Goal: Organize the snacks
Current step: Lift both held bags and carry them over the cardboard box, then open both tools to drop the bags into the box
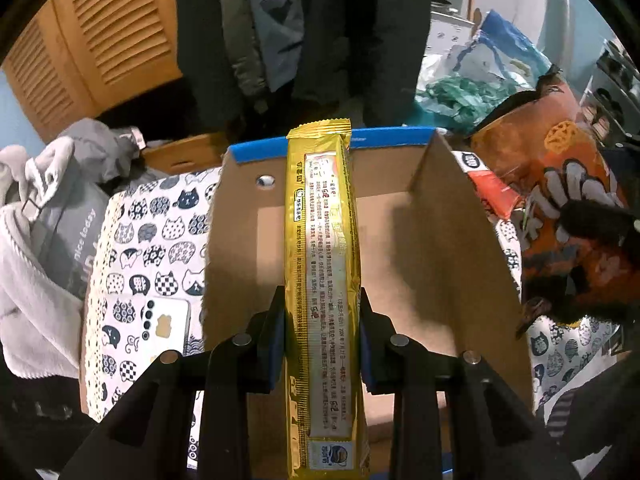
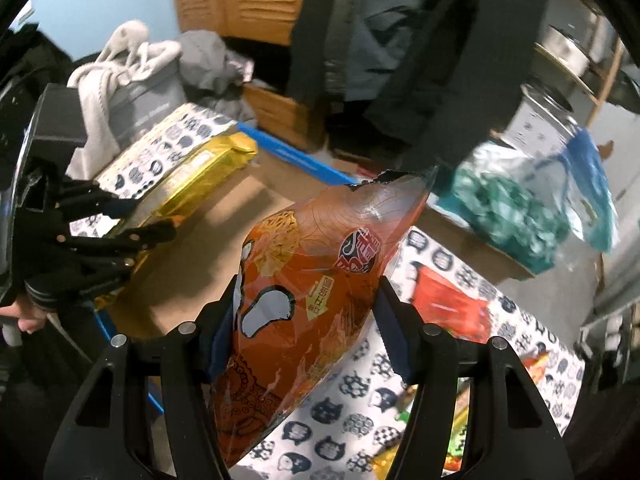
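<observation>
My left tool [image 1: 322, 320] grips the gold packet [image 1: 324, 264], long axis toward 12 o'clock over the box [image 1: 440, 264]; my right tool [image 2: 306, 320] clamps the orange bag [image 2: 304, 288].

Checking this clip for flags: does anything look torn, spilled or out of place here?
One thing: the orange snack bag held in the right tool has a ragged, torn-looking top edge, so it may already be open. No spill shows. The gold packet in the left tool looks intact over the cardboard box.
</observation>
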Motion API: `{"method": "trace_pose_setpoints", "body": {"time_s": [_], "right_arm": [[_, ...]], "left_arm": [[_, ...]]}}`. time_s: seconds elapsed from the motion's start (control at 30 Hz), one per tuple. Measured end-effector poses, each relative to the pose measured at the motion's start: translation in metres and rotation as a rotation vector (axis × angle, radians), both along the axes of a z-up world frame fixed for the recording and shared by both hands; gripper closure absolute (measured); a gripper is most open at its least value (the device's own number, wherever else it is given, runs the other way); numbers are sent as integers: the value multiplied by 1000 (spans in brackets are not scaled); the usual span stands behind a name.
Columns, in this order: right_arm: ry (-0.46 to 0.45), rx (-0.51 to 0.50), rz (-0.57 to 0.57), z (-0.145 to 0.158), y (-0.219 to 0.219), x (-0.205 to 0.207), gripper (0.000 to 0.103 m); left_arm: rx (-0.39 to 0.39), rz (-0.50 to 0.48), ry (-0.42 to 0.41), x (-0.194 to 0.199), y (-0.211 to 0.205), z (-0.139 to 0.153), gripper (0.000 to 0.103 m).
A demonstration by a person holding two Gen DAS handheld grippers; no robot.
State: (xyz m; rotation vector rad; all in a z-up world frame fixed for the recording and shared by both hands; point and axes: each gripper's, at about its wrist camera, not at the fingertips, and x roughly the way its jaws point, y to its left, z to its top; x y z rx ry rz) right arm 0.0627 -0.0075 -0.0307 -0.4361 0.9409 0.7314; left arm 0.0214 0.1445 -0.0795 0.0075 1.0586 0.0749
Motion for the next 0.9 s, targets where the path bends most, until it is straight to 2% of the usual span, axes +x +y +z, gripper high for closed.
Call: {"method": "trace_pose_setpoints", "body": {"time_s": [0.23,0.5,0.57,0.6,0.7,0.8,0.9], "right_arm": [[28,-52,61,-21,31,-6,41],[34,-82,75,-32,40,-9,38],[23,-80,71,-31,40,-9,26],[17,-77,69,-30,39,-9,24],[0,-63,62,-24,35,-10,24],[-4,-41,47,-17,25,-11,21],[-15,-29,23,-12,12,-10,20]], "left_arm": [[-23,19,36,-3,13,-14,72],[-9,45,40,-7,21,-16,71],[-19,51,45,-7,22,-16,63],[-23,53,42,-7,22,-16,60],[-16,46,36,-7,16,-14,59],[-12,32,30,-5,8,-10,50],[-4,11,20,-3,-5,-5,49]]}}
